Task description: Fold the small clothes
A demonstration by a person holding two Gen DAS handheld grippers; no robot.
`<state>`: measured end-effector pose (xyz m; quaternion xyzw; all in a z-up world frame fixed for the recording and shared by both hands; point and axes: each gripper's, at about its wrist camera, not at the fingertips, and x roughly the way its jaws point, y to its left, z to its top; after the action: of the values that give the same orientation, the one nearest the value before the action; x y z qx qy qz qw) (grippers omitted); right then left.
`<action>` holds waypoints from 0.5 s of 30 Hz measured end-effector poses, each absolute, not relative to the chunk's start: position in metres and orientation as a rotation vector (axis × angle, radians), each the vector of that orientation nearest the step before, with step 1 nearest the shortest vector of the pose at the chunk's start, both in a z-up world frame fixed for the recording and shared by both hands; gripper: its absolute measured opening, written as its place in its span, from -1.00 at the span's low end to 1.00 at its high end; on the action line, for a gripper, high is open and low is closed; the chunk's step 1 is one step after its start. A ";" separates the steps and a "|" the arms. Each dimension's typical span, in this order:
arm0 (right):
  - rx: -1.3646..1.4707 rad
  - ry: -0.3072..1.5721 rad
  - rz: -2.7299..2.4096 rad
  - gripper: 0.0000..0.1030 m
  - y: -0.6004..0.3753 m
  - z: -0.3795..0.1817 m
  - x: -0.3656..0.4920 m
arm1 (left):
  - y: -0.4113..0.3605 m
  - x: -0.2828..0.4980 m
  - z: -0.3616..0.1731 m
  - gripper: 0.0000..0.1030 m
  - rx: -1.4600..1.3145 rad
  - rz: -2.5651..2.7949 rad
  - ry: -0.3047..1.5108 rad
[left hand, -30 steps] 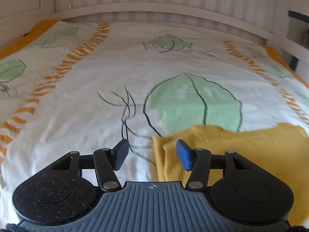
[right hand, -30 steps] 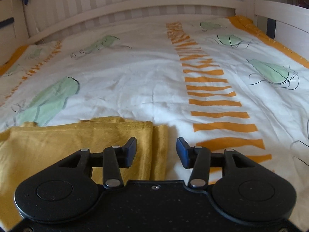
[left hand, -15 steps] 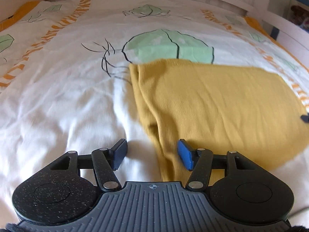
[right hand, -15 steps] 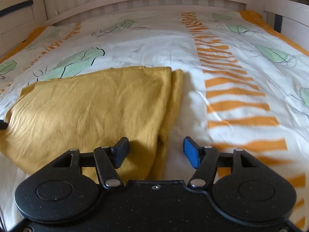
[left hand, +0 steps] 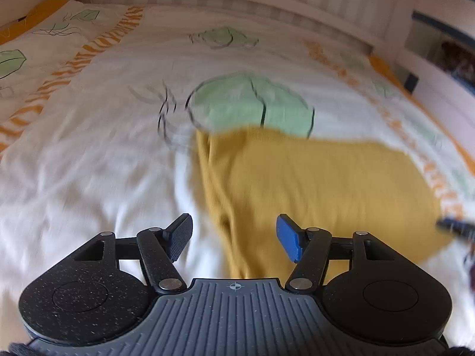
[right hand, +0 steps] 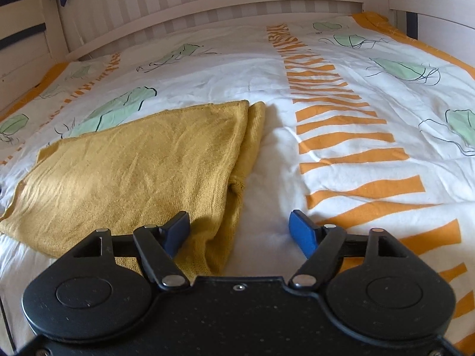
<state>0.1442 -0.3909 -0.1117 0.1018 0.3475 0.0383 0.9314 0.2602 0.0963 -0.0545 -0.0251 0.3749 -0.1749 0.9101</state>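
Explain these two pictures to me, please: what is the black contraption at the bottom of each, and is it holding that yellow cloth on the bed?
There is no robot here: a person holds a hand tool with two jaws in each hand, and a wide-angle camera on each tool looks forward along them. One picture comes from the left gripper, the other from the right gripper. Both look down at a bed cover printed with green leaves and orange stripes. On it lies a mustard-yellow knitted garment, already folded over. Nothing is held: both pairs of jaws have just been opening, each above a side edge of the garment without pinching it. The left picture is blurred.
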 end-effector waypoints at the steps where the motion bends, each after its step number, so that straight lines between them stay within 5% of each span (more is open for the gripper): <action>1: 0.210 0.709 0.081 0.53 -0.391 -0.112 0.145 | 0.095 0.271 -0.052 0.18 -0.063 -0.368 0.768; 15: 0.191 0.695 0.104 0.70 -0.387 -0.117 0.143 | 0.058 0.360 -0.083 0.17 -0.109 -0.339 0.848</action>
<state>0.1432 -0.3870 -0.1170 0.0936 0.3399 0.0509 0.9344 0.3598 0.0584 -0.0833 -0.0527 0.4094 -0.1636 0.8960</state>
